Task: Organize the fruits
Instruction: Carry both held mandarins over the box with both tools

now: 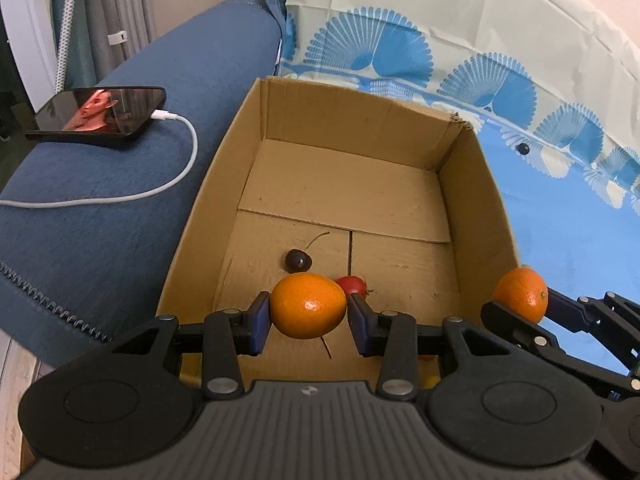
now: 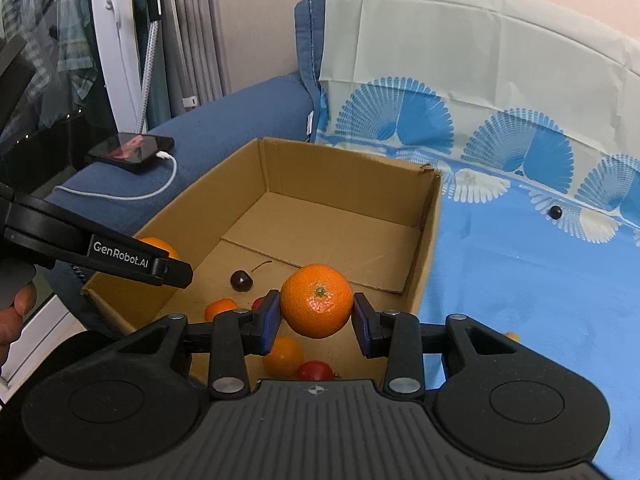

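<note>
Hovering over the cardboard box (image 1: pixel 224 184), each claw grips a tangerine.

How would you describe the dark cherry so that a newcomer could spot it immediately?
Find the open cardboard box standing on the blue patterned sheet beside the sofa arm. On its floor, toward the near end, lies the cherry, beyond the red and orange fruits. It is the only near-black fruit there, small and glossy, with a thin curved stem.

Cherry (image 1: pixel 298 261) in box (image 1: pixel 472 216); phone (image 1: pixel 100 114) left.
</note>
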### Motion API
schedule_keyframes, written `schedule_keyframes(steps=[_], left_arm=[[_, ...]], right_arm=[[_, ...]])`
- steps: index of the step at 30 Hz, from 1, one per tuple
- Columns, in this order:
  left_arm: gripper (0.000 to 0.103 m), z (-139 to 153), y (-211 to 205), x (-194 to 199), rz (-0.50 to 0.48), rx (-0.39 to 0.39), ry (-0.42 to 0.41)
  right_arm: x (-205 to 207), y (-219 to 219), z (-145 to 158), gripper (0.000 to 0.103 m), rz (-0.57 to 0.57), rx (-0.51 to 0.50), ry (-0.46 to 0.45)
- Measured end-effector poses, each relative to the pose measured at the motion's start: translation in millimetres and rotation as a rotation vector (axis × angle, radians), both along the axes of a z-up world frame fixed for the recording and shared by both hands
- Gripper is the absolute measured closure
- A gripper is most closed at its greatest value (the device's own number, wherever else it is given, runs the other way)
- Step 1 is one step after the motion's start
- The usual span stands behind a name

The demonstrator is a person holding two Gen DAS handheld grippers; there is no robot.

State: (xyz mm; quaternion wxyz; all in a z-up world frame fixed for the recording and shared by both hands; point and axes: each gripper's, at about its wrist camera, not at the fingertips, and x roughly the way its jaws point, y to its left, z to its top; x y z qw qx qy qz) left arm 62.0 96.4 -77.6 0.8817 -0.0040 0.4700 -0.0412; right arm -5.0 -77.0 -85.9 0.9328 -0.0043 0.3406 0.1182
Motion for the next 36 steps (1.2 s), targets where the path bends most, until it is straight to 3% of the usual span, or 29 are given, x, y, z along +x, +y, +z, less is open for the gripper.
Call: schedule_keyframes(steps=[17, 36], left_arm=[[0.058, -46.2, -2.5, 40.9, -0.012, 0.049, 0.070], [0.057, -65.3, -3.2, 42.5, -0.012, 0.076, 0.112]], right_arm=[[36.1, 12.4, -34.6, 0.063, 0.046, -0.059, 0.062], [43.5, 15.3, -46.4, 0.063, 0.057, -0.079, 0.094]])
